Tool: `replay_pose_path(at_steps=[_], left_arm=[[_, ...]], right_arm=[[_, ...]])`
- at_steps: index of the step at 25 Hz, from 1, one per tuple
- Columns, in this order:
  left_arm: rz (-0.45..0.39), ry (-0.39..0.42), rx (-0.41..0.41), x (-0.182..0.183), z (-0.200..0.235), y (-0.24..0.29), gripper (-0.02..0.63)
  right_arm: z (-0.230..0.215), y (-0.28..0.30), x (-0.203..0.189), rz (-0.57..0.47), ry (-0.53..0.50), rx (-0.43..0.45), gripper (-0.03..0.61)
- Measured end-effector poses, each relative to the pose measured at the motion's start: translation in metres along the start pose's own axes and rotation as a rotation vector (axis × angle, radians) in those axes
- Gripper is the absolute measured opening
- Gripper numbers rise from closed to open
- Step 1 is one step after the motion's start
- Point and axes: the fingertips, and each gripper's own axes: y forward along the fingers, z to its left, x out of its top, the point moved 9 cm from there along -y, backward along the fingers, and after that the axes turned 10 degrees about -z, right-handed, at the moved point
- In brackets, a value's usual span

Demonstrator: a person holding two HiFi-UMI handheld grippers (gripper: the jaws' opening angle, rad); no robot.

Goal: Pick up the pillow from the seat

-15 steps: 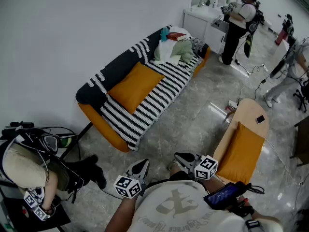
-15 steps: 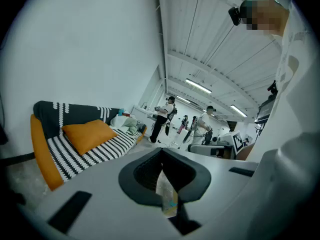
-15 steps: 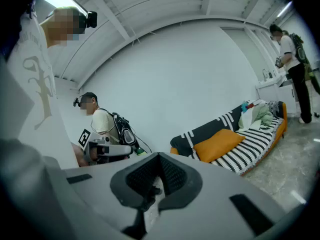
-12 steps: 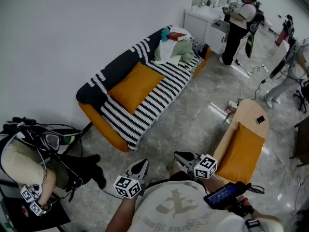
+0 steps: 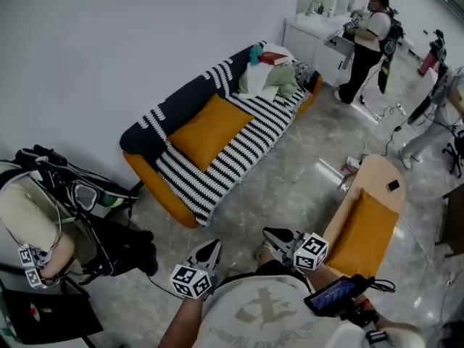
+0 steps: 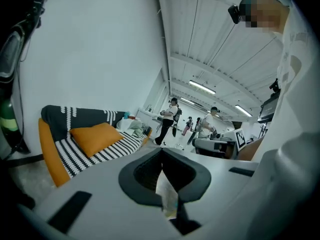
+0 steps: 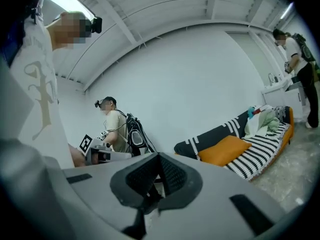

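Observation:
An orange pillow [image 5: 210, 130] leans on the seat of a sofa [image 5: 156, 187] with an orange base and a black-and-white striped cover, against the white wall. Both grippers are held low near my body, well short of the sofa across bare floor. My left gripper [image 5: 212, 246] is shut and empty. My right gripper [image 5: 267, 232] is shut and empty too. In the left gripper view the pillow [image 6: 97, 138] lies far off to the left beyond the closed left gripper [image 6: 161, 156]. In the right gripper view the pillow [image 7: 225, 150] sits far right of the closed right gripper [image 7: 159, 159].
A heap of clothes [image 5: 272, 78] covers the sofa's far end. An orange-cushioned chair [image 5: 366, 227] with a phone [image 5: 392, 185] on it stands at my right. A person with a backpack [image 5: 43, 223] crouches at my left. Another person [image 5: 366, 42] stands by a white counter [image 5: 312, 35].
The head view has shifted slightly, so the sofa sits a little higher and further right. The person at the left has moved. Both grippers have kept their place and stay shut.

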Motion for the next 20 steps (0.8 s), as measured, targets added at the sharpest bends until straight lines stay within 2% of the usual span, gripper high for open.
replay_pose_path(at_steps=[5,10,20], left_arm=[[0.008,-0.014,-0.010,-0.025,-0.011,-0.005,0.009],[0.016,-0.040,-0.007,-0.034,-0.006,0.001,0.009],[0.011,-0.061,0.016,-0.011,-0.002,0.018,0.009]], right_arm=[[0.005,-0.023,-0.019,0.030,0.026,-0.049,0.014],[-0.003,-0.028,-0.022,0.068,0.042,-0.093,0.014],[-0.039,-0.005,0.010,0.075,0.063,-0.103,0.014]])
